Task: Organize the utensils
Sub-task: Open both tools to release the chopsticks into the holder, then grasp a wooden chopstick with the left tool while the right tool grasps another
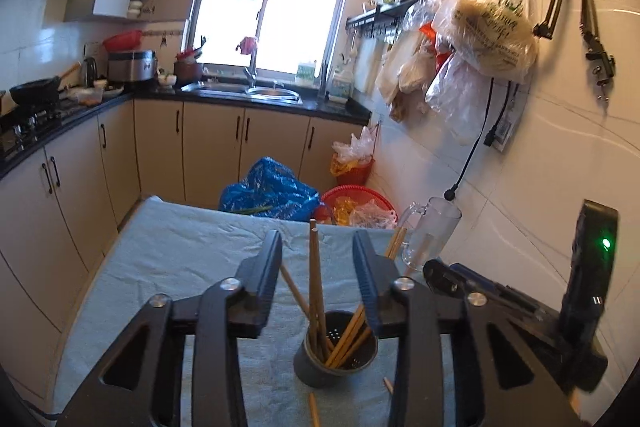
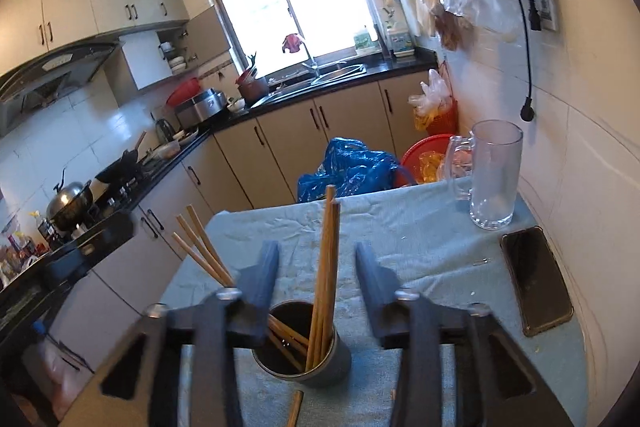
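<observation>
The chopsticks (image 2: 325, 267) stand bunched in a dark perforated utensil holder (image 2: 320, 359) on the desk (image 2: 420, 227), which is covered by a pale blue cloth. In the right wrist view the tallest pair rises almost upright between the two fingers of the right gripper (image 2: 316, 255), its long axis running up and slightly away from the camera, while several others lean off to the left past the left finger. The jaws here are spread, with clear gaps on both sides of the upright pair; nothing is pinched.

In the left wrist view the same holder (image 1: 336, 351) sits low and slightly right of centre, with one upright pair of chopsticks (image 1: 314, 267) standing between the fingers of the left gripper (image 1: 318, 247). These jaws are spread too and touch nothing. The other gripper's body shows at the right edge of this view, so the two tools are side by side, both aimed at the holder.

Two loose chopsticks (image 1: 314, 409) lie flat on the cloth just in front of the holder, below both sets of jaws and nearer the cameras than the holder. I judge these to be what remains to collect; either hand would have to dip down and pull back. An empty glass mug (image 2: 494, 175) and a phone (image 2: 536, 279) sit well apart to the right.
</observation>
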`<state>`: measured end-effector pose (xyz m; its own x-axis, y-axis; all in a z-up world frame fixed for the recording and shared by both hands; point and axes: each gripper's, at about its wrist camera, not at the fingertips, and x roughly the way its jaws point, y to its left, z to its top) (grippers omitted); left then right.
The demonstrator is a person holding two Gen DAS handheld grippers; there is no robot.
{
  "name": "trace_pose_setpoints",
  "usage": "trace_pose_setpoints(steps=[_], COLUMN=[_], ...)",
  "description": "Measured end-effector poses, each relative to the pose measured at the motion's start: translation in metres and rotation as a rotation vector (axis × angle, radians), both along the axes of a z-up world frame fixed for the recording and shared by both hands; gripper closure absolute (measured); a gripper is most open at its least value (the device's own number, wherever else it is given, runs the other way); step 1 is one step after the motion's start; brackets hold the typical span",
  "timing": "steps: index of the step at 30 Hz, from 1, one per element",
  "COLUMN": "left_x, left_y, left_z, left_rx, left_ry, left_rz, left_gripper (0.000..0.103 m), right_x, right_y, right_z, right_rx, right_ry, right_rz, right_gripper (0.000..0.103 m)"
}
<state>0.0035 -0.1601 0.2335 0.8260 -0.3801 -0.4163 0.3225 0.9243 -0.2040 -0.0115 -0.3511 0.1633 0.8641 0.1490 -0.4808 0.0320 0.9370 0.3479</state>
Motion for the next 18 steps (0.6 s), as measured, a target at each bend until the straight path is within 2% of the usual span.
trace_pose_setpoints(steps=[5, 12, 15, 18], left_x=[-0.043, -0.105, -0.124, -0.133], left_y=[0.029, 0.067, 0.075, 0.078], left_z=[0.008, -0.004, -0.020, -0.047], left_rx=[-0.015, -0.003, 0.035, 0.056], left_ry=[-0.042, -0.059, -0.043, 0.018], left_rz=[0.014, 0.031, 0.021, -0.018], left_gripper=[0.051, 0.040, 0.040, 0.040], right_x=[-0.023, -0.076, -0.103, -0.130], right_y=[-0.004, 0.002, 0.006, 0.008], right_z=[0.012, 0.018, 0.007, -0.021], right_rx=[0.001, -0.066, -0.112, -0.159], right_ry=[-0.006, 0.025, 0.061, 0.118], right_rz=[0.000, 0.029, 0.051, 0.055], right_gripper=[0.049, 0.034, 0.030, 0.029])
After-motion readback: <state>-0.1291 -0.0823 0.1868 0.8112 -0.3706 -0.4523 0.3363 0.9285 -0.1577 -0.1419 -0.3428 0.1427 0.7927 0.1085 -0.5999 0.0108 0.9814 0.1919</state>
